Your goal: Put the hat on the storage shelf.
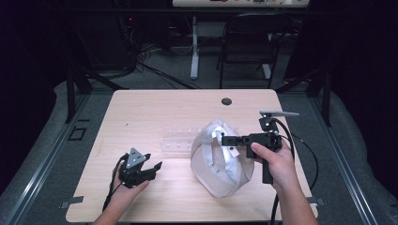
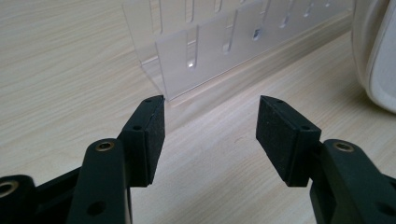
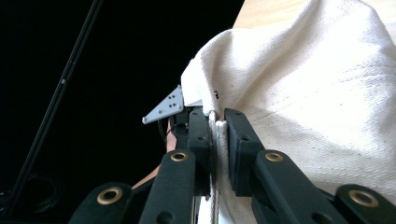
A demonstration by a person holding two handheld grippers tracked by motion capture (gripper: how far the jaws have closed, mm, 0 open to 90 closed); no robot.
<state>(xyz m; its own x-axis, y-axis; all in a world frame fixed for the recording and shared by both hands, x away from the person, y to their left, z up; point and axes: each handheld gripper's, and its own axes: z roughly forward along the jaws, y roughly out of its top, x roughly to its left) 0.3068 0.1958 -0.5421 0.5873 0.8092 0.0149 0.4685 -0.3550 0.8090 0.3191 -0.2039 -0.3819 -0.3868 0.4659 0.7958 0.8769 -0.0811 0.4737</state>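
Right gripper (image 3: 217,140), low in frame, pinched the white cloth bag (image 3: 317,93) — lifted, not yet placed; left gripper (image 2: 210,135) gaped empty.

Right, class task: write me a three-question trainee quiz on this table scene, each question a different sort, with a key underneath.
1. True or false: the right gripper is shut on an edge of the white cloth bag.
2. Multiple choice: the left gripper has its jaws A) shut on the bag, B) open with nothing between them, C) shut on the clear rack.
3. Short answer: what lies on the wooden table just behind the bag, seen from the high view?

Key
1. True
2. B
3. The clear plastic rack with slots.
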